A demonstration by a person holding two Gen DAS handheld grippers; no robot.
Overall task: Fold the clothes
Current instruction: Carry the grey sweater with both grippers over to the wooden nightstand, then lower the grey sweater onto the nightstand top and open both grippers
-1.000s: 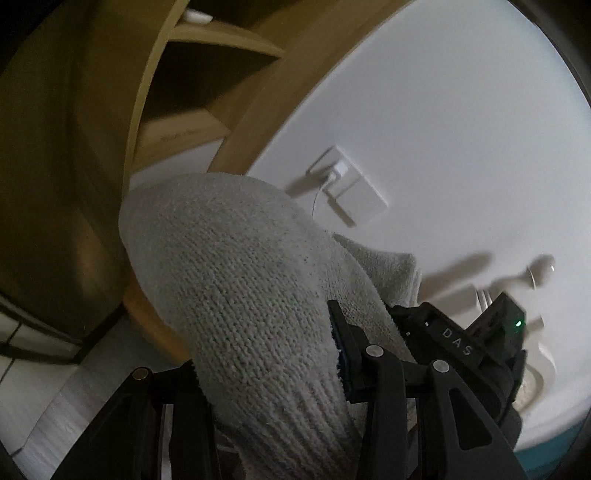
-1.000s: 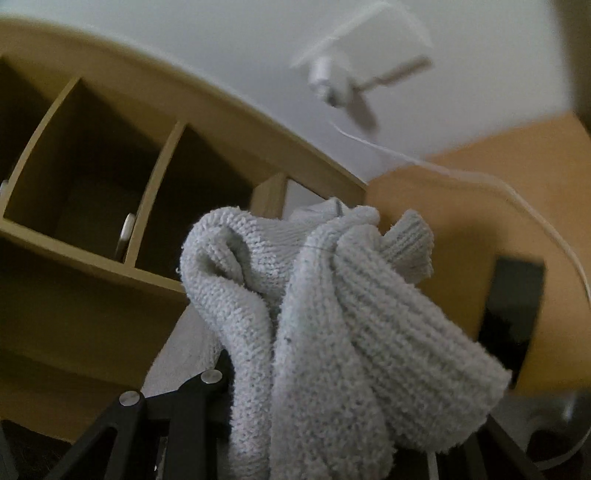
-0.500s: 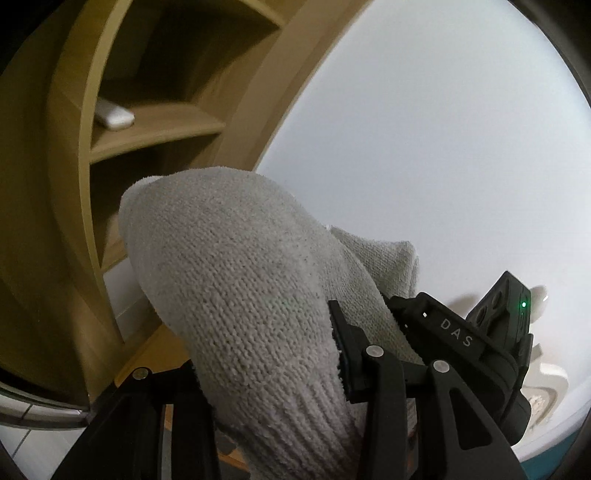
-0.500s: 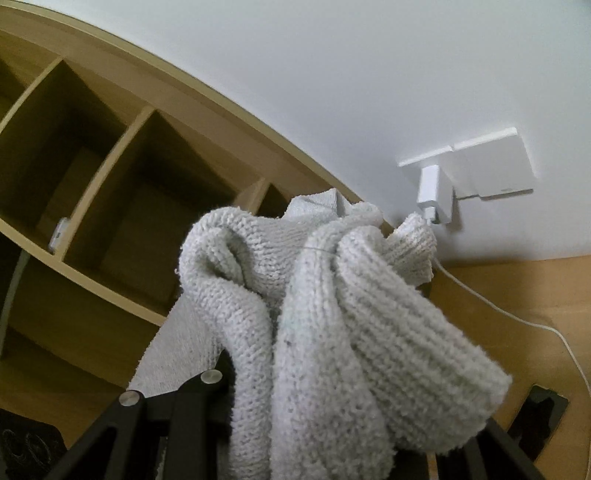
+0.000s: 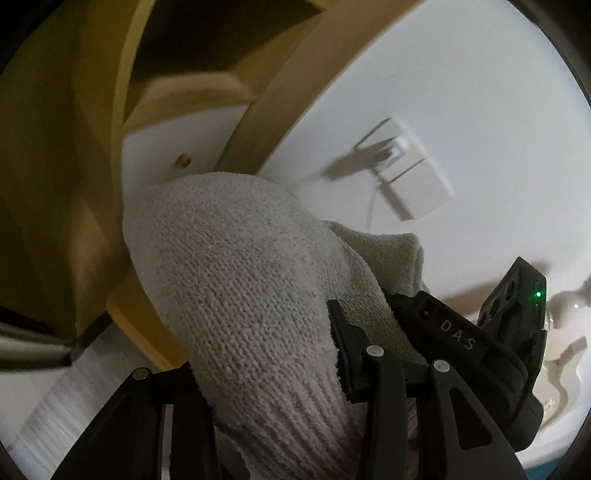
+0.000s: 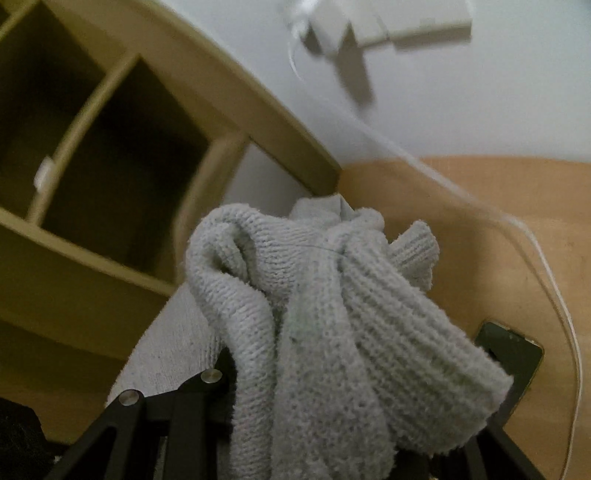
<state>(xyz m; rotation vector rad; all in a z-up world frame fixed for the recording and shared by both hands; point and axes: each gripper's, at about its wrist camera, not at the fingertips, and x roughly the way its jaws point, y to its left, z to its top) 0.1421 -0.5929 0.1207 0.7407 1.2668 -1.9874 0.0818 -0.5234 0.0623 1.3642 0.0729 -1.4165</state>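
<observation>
The left tool [image 5: 266, 373] and the right tool [image 6: 325, 398] each clamp a bunch of the grey knit garment [image 6: 332, 314], holding it in the air. Since a moment ago both views have tilted down, so the wooden desk [image 6: 480, 221] shows below the garment, which suggests lowering to lay it flat. Beside the garment stand the shelf unit [image 6: 110, 147], a charger cable [image 6: 535, 240] and a dark phone [image 6: 517, 354].

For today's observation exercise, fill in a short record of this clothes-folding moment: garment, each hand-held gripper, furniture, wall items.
garment: grey knitted garment, bunched, held up off any surface
left hand-held gripper: shut on the knit
right hand-held gripper: shut on the knit, fabric draped over its fingers
furniture: wooden cubby shelf; wooden desk
wall items: white plug with white cable
</observation>
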